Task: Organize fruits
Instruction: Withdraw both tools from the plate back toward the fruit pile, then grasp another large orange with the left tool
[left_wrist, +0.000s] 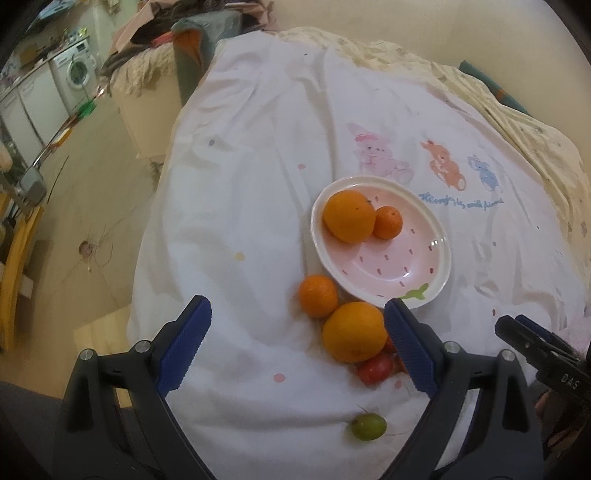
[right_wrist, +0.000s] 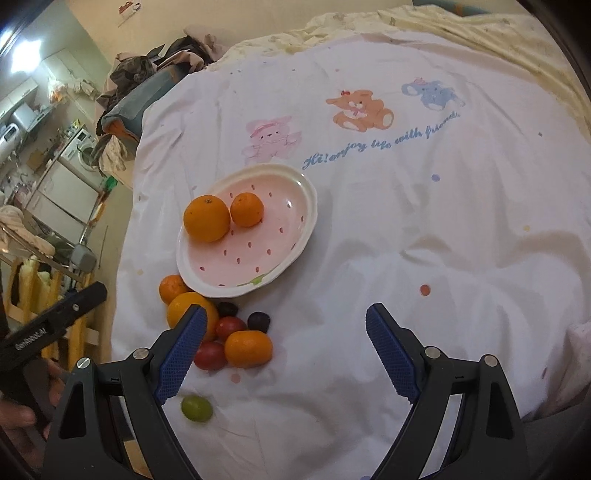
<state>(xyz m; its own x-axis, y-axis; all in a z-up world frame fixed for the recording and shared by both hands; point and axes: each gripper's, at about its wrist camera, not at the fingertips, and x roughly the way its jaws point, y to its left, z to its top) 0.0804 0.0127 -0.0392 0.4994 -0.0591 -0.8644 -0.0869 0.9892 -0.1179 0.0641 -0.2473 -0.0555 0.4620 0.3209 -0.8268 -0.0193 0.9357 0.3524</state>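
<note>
A pink strawberry-pattern plate (left_wrist: 402, 258) (right_wrist: 251, 258) lies on the white bedsheet and holds a large orange (left_wrist: 349, 216) (right_wrist: 207, 218) and a mandarin (left_wrist: 387, 222) (right_wrist: 246, 209). Just in front of the plate, loose on the sheet, lie a mandarin (left_wrist: 317, 295) (right_wrist: 171, 288), a large orange (left_wrist: 354, 331) (right_wrist: 181, 308), another mandarin (right_wrist: 248, 349), red tomatoes (left_wrist: 375, 369) (right_wrist: 231, 328), dark grapes (right_wrist: 258, 321) and a green grape (left_wrist: 368, 426) (right_wrist: 196, 407). My left gripper (left_wrist: 297, 314) hovers open over this pile. My right gripper (right_wrist: 285, 314) is open just right of it, holding nothing.
The sheet (right_wrist: 406, 221), printed with bears and blue lettering, covers a soft, wrinkled bed. Piled clothes (right_wrist: 147, 81) lie at the far left end. The bed's left edge drops to the floor (left_wrist: 74, 221). A washing machine (left_wrist: 75, 70) stands far off.
</note>
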